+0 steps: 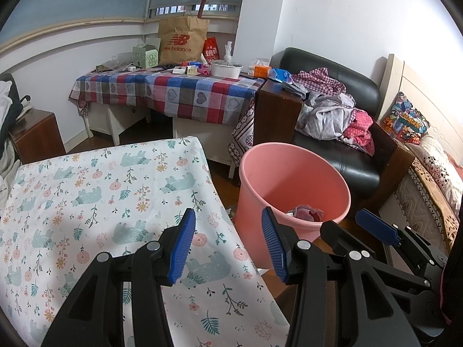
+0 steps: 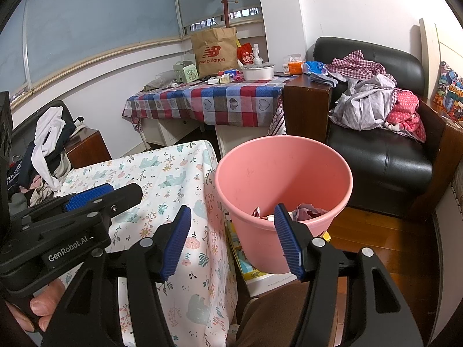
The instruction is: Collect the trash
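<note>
A pink bucket (image 1: 292, 179) stands on the floor to the right of a table with a floral bear-print cloth (image 1: 95, 202). Crumpled pink and white trash (image 1: 306, 212) lies at its bottom. My left gripper (image 1: 228, 245) is open and empty, over the table's right edge beside the bucket. In the right wrist view the bucket (image 2: 283, 173) sits straight ahead with the trash (image 2: 306, 211) inside. My right gripper (image 2: 233, 240) is open and empty, just in front of the bucket's near rim. The left gripper (image 2: 86, 199) shows at the left of that view.
A checked-cloth table (image 1: 173, 89) at the back holds a paper bag (image 1: 182, 40), boxes and a white bowl (image 1: 227, 69). A black armchair (image 1: 341, 133) with piled clothes stands right of the bucket. A bed (image 1: 428, 179) lies far right. Clothes (image 2: 46, 150) are heaped left.
</note>
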`<state>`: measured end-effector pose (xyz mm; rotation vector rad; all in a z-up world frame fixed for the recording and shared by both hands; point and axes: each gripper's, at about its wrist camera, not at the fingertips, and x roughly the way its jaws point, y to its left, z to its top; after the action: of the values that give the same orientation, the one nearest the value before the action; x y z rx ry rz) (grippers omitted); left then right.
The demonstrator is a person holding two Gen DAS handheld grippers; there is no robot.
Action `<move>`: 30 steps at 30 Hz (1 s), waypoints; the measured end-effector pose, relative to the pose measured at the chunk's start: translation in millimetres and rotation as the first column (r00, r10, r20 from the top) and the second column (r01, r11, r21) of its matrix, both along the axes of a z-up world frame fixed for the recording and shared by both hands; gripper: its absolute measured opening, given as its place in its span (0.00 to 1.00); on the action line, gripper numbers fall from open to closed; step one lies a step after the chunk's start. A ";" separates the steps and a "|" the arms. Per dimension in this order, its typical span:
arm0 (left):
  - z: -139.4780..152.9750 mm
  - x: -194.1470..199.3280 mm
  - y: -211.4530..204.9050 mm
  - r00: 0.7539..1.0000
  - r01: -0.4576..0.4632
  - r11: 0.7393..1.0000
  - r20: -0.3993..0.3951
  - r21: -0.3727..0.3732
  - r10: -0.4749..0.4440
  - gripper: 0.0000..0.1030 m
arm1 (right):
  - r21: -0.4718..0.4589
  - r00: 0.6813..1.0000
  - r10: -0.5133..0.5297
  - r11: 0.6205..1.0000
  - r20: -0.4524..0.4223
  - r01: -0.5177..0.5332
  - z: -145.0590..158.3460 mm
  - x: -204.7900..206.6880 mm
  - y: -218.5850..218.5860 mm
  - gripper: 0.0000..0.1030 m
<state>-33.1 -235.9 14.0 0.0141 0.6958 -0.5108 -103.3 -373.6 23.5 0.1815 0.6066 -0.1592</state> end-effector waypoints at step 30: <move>-11.6 10.5 2.8 1.000 0.000 1.000 -0.024 0.011 0.000 0.44 | -0.003 1.000 0.000 1.000 -0.010 0.000 0.8 -3.7 4.4 0.58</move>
<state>-22.6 -233.1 2.4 0.0187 0.7222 -0.5074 -107.0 -369.2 24.3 0.1776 0.6161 -0.1610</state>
